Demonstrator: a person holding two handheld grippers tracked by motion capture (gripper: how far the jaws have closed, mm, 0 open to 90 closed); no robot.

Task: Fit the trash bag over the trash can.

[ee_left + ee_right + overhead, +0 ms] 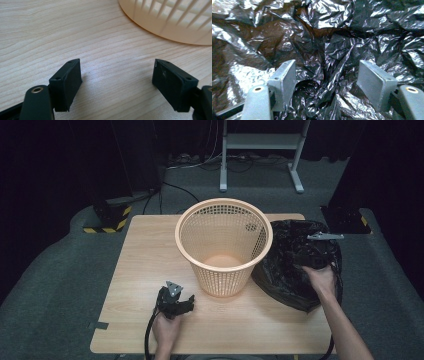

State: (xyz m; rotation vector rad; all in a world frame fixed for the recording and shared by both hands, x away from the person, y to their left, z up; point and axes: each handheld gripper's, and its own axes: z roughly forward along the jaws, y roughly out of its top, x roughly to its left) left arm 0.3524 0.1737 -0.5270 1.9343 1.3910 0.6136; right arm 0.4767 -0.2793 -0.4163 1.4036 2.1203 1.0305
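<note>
An orange plastic mesh basket [223,244] stands upright in the middle of the wooden table [145,265], with nothing inside it. To its right lies a crumpled black plastic bag [292,270]. My right gripper [311,251] hovers over that bag, jaws wide apart; in the right gripper view the wrinkled bag [319,37] lies between and beyond the open right gripper [327,82], whose pads do not press on it. My left gripper [186,304] rests low at the table's front, left of the basket's base, open. In the left gripper view the left gripper [117,82] frames bare wood, the basket's base [175,25] just ahead.
The table's left half is bare wood. A piece of grey tape [99,325] sits at the front left edge. Beyond the table are a grey carpeted floor, a white metal stand [260,150], cables, and a black-and-yellow striped base [107,217].
</note>
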